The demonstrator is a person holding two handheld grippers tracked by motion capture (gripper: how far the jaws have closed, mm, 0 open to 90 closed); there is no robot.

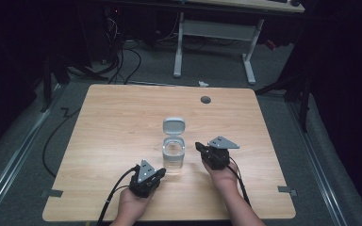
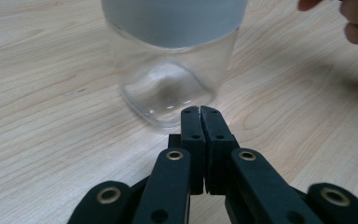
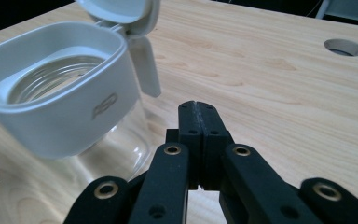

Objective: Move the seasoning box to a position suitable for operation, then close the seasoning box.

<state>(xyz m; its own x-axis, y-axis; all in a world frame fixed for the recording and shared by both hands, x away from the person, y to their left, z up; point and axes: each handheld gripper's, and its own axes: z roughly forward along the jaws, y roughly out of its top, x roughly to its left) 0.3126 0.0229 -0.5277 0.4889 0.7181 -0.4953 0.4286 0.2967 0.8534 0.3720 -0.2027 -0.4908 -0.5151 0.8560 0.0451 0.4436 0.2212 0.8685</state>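
Note:
A clear glass jar (image 1: 173, 157) with a white collar and a flip lid (image 1: 174, 126) standing open sits near the middle of the wooden table (image 1: 122, 117). My left gripper (image 1: 160, 171) is shut and empty, its tips just short of the jar's base (image 2: 168, 100). My right gripper (image 1: 199, 147) is also shut and empty, to the right of the jar and level with its white collar (image 3: 74, 112). The hinged lid (image 3: 121, 11) tilts up behind the jar's mouth. The jar looks empty.
A round cable hole (image 1: 205, 99) lies in the table's far right part, also seen in the right gripper view as the hole (image 3: 344, 47). A white desk frame (image 1: 217, 37) stands on the floor beyond the table. Cables trail off the left side.

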